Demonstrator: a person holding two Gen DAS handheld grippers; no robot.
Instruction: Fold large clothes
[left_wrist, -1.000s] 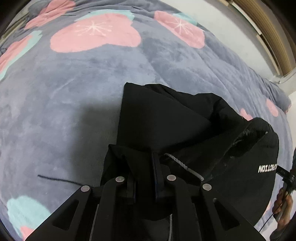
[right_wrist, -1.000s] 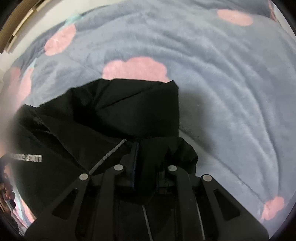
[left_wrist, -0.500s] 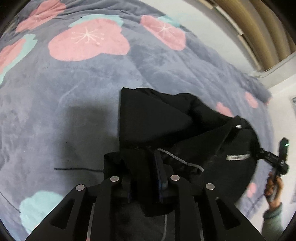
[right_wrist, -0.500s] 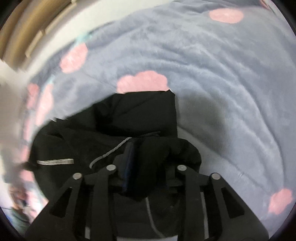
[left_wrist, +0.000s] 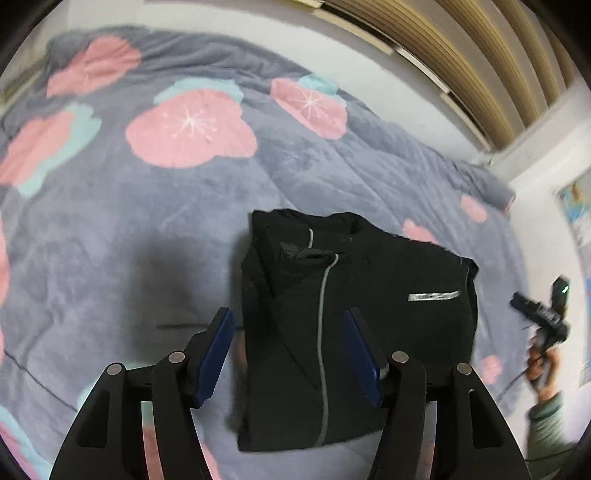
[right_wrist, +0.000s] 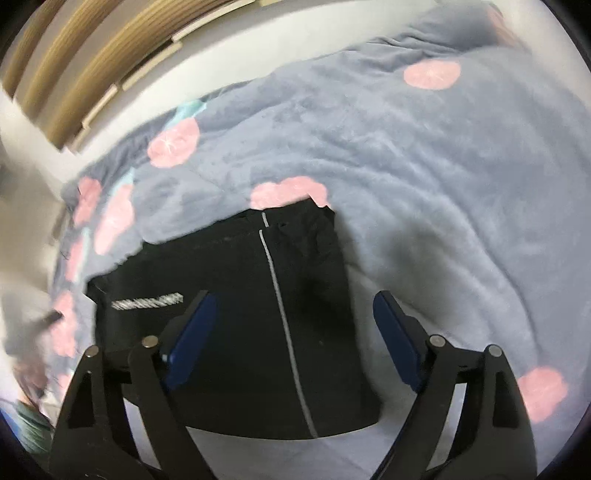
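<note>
Not much around the black jacket (left_wrist: 354, 314) tbh. A thin dark thread (left_wrist: 181, 326) lies on the blanket (left_wrist: 110, 236) just left of it, nothing on top of it or in the way. Off its right edge the person's right hand (left_wrist: 541, 365) grips the other tool's handle.

Surface is a fuzzy grey-blue blanket w/ pink + teal flowers, white wall behind, wooden slats (left_wrist: 476, 62) above that, some poster on the right wall.

Jacket lies flat on the blanket, folded into a neat rectangle, grey zipper (right_wrist: 282, 317) running down the front, silver logo strip (right_wrist: 147, 301) near one side.

Left gripper (left_wrist: 288, 354) and right gripper (right_wrist: 291, 339) both hover over the jacket, jaws spread wide, holding nothing.
</note>
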